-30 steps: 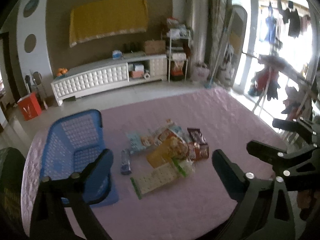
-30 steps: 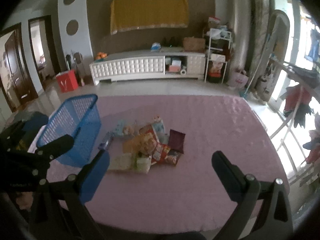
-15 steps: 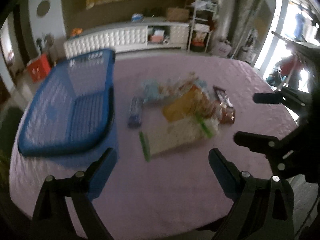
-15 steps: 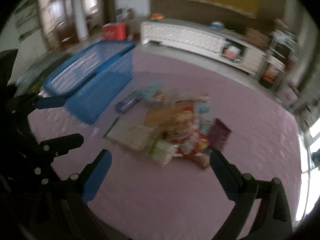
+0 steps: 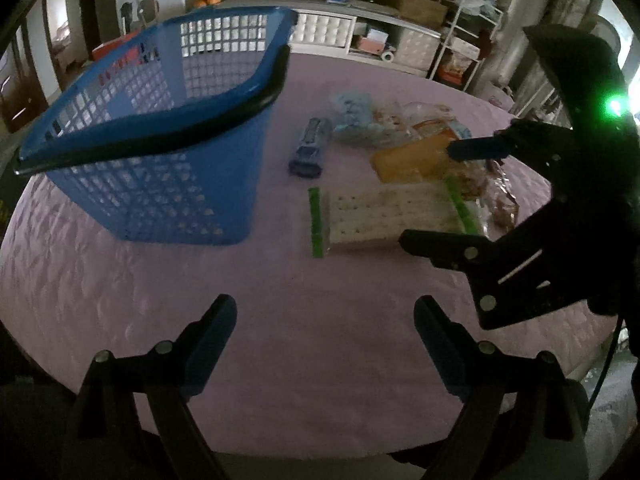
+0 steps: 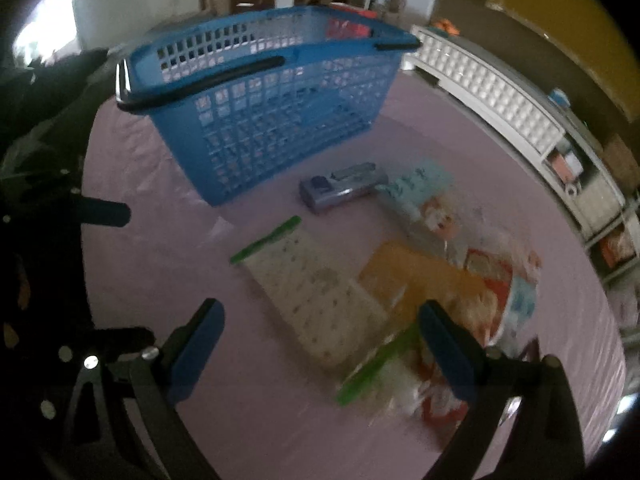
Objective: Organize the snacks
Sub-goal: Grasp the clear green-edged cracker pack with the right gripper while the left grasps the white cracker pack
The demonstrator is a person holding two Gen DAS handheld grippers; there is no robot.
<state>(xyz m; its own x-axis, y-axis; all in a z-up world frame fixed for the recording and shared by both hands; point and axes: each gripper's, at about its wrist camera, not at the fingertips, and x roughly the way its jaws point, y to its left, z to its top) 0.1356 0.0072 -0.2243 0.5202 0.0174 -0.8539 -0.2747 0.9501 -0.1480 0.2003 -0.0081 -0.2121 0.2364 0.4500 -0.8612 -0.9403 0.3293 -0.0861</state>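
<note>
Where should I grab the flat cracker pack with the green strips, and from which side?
Take the cracker pack by the green-striped end nearest the blue basket. That end lies clear on the pink cloth, while the far end seems tucked among the other snacks. It lies flat, so come in low from the basket side and pinch the thin edge.

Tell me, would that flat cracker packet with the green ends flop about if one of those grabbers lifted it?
Probably only a little. The cracker packet lies flat with straight edges, so the rows of crackers inside likely keep it fairly stiff. It looks thin, so it is probably light. The glossy wrapper may be slippery, and squeezing hard could break the crackers. Its green end strip looks like the floppy part.
</note>
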